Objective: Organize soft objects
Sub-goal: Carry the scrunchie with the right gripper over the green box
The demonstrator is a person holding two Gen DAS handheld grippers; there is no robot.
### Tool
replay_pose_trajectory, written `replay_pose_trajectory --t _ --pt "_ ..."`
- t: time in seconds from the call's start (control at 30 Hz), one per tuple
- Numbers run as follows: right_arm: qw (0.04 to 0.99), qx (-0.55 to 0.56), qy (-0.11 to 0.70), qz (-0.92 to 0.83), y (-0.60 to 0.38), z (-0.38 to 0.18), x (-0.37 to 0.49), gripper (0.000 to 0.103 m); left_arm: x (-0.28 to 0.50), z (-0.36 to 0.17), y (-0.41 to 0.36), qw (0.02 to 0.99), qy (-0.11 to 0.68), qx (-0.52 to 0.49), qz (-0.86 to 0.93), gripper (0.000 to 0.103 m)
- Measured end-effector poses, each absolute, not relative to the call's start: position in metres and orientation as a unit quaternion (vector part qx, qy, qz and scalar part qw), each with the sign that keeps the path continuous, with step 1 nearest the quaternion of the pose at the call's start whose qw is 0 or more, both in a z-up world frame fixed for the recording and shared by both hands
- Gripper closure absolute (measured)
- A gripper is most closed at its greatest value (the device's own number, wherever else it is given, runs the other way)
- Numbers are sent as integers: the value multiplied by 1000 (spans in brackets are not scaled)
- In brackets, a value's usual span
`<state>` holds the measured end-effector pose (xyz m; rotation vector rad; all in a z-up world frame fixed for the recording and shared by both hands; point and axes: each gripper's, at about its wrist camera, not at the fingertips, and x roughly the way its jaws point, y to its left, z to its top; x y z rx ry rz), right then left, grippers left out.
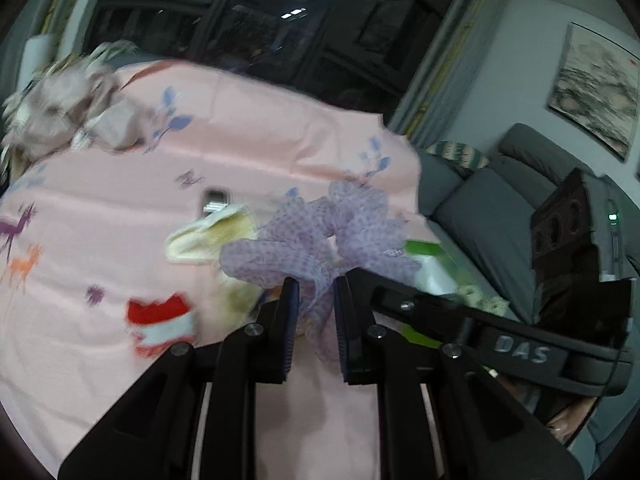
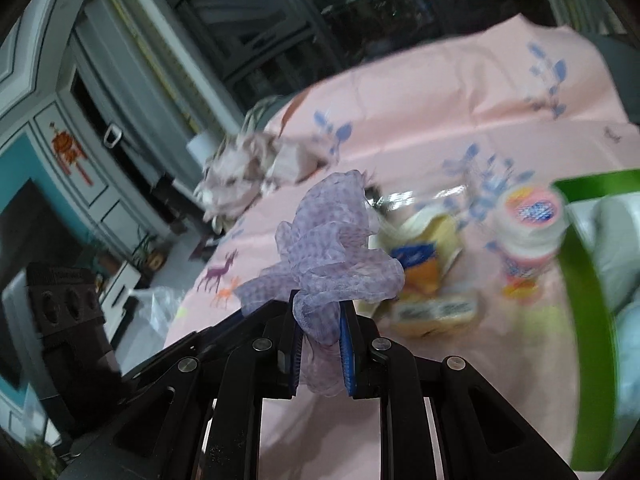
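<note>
Mid-task, one item in hand, nothing visibly sorted yet.

Far left on pink animal-print cloth over the worktop [image 1: 248,148]: crumpled mauve-beige fabric bundle [image 1: 68,116], loose, untouched. Red-and-white small soft item [image 1: 162,322] and cream-yellow fabric piece [image 1: 208,236] also lying out.

Centre: sheer lilac checked ruffled fabric piece [image 1: 320,236], lifted clear of cloth, pinched from both sides. Left claw [image 1: 314,308] nearly closed on its lower folds; right claw [image 2: 320,332] clamped tight on same piece.

Right: round pink-and-white printed tub [image 2: 530,224], green-rimmed white bin [image 2: 584,264] holding pale stuff. Likely drop target, can't confirm.

Remaining: place lilac piece, then rest.
</note>
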<state>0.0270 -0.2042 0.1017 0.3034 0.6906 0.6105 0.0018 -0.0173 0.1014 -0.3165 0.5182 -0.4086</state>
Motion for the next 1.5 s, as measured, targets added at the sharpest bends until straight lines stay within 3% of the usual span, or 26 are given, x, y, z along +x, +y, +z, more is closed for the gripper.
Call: replay_pose_trajectory --t 0.33,0.67,0.9,1.5 --pt "924 188 256 212 -301 135 6 84 2 142 -110 940 216 -83 -249 89" --pt "935 256 205 137 -390 133 0 84 22 145 -204 922 219 -40 -318 88" --pt "928 279 233 79 -427 109 26 84 55 122 -262 909 269 -4 -318 88" --pt "872 356 335 30 -471 42 66 84 103 69 -303 879 380 26 -286 88"
